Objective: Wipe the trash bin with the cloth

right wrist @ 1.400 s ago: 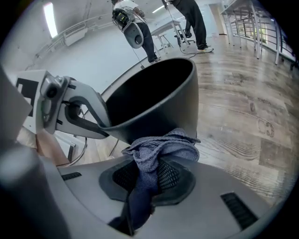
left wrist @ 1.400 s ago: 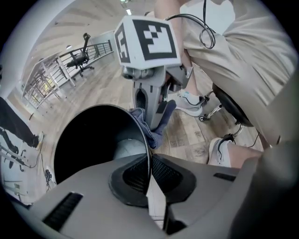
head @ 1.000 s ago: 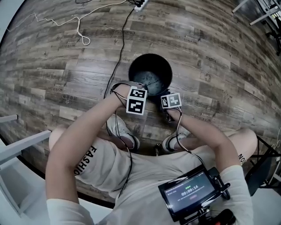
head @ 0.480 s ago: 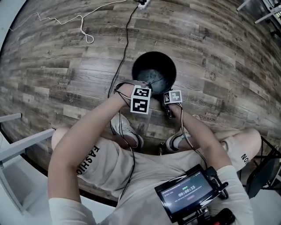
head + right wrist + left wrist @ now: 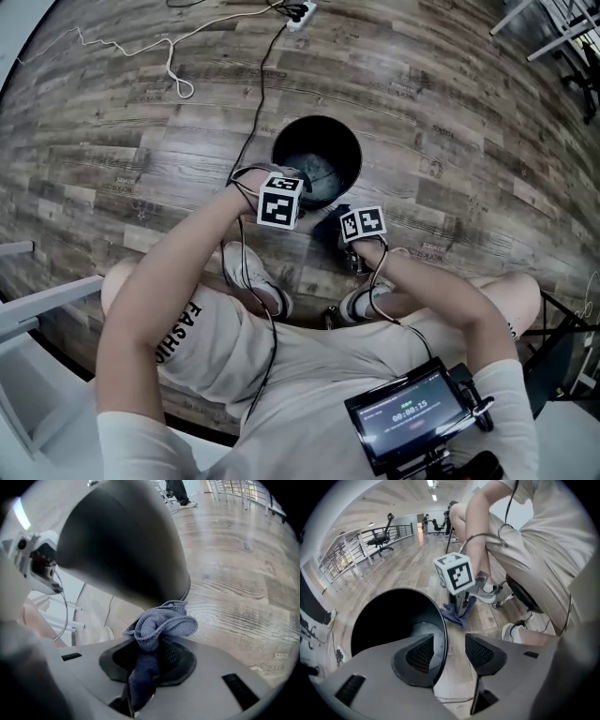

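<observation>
A black round trash bin stands on the wood floor in front of the person's feet. My left gripper is at its near rim. In the left gripper view the jaws have just been opening and stand open astride the bin's rim, one finger inside, one outside, neither pad pressing on it. My right gripper is low beside the bin's near right side, shut on a bunched blue cloth. The cloth hangs just off the bin's outer wall.
A black cable runs from a power strip toward the bin. A white cord loops at the far left. The person's shoes are close behind the bin. A white frame stands at the left edge.
The right gripper has drawn back a little from the bin's rim toward the person, with the cloth now showing between it and the bin. The left gripper stays at the near rim.
</observation>
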